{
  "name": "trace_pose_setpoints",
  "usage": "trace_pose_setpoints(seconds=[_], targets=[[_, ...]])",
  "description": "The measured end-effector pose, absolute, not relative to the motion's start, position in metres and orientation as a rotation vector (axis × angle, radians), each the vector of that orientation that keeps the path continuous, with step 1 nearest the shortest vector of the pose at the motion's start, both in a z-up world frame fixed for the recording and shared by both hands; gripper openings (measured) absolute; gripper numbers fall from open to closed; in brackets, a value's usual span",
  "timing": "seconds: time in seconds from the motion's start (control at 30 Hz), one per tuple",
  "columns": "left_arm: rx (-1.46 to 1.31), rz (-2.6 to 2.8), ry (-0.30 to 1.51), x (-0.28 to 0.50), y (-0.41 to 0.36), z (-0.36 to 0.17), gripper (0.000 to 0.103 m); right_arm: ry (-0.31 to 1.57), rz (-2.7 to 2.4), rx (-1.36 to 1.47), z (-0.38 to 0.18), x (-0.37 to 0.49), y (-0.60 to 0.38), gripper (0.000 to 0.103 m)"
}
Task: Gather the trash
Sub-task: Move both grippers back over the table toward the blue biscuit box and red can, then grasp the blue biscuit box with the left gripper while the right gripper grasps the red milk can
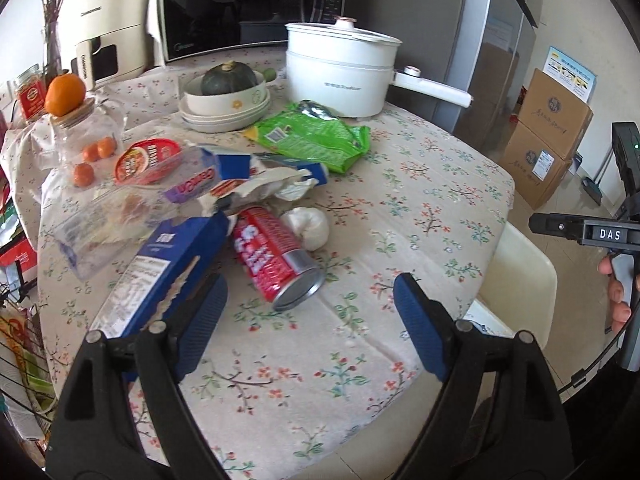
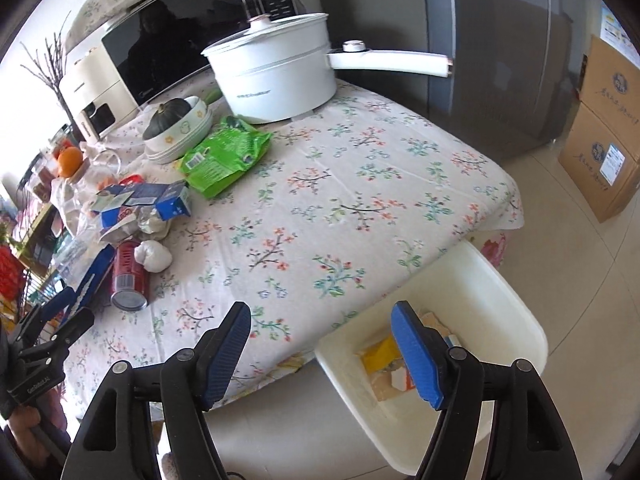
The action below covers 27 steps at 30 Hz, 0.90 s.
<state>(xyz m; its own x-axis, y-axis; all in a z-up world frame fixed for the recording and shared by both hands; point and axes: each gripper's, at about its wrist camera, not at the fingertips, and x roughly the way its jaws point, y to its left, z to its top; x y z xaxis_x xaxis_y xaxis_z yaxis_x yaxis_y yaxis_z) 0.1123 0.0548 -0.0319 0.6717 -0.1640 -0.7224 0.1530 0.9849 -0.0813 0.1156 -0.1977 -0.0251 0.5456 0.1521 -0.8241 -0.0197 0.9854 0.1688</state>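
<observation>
Floral cloth covers the table (image 2: 360, 184), and the trash is all heaped on its left side: red can (image 1: 276, 256) lying on its side, a white wad (image 1: 310, 226) touching it, blue carton (image 1: 168, 276) right beside the can, torn wrappers (image 1: 256, 180) behind, and a green bag (image 1: 316, 136) further back near the white pot (image 1: 340, 72). Left gripper (image 1: 310, 312) is spread wide with nothing in it, hovering just in front of the can, its left pad beside the carton. Right gripper (image 2: 324, 354) is wide too and holds nothing, sitting over the table edge and the cream bin (image 2: 472, 280), which has some yellow and white scraps (image 2: 386, 364) in the bottom.
</observation>
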Motion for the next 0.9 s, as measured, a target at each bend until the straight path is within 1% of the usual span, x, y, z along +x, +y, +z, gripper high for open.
trace_pose_setpoints(seconds=[0.2,0.4,0.6,0.7,0.9], targets=[[-0.064,-0.089,0.848,0.097,0.124,-0.051,0.085,1.016,0.182,0.088,-0.034,0.133,-0.122,0.075],[-0.101,-0.052,0.877,0.085,0.17,-0.071,0.085,1.05,0.228,0.042,-0.05,0.143,-0.06,0.075],[-0.094,-0.056,0.895,0.086,0.19,-0.089,0.085,1.079,0.251,0.016,-0.067,0.148,-0.019,0.075],[-0.071,-0.089,0.891,0.09,0.188,-0.092,0.085,1.09,0.246,0.016,-0.077,0.153,-0.008,0.075],[0.071,-0.13,0.856,0.095,0.169,-0.089,0.084,1.096,0.241,0.057,-0.098,0.164,0.005,0.075]])
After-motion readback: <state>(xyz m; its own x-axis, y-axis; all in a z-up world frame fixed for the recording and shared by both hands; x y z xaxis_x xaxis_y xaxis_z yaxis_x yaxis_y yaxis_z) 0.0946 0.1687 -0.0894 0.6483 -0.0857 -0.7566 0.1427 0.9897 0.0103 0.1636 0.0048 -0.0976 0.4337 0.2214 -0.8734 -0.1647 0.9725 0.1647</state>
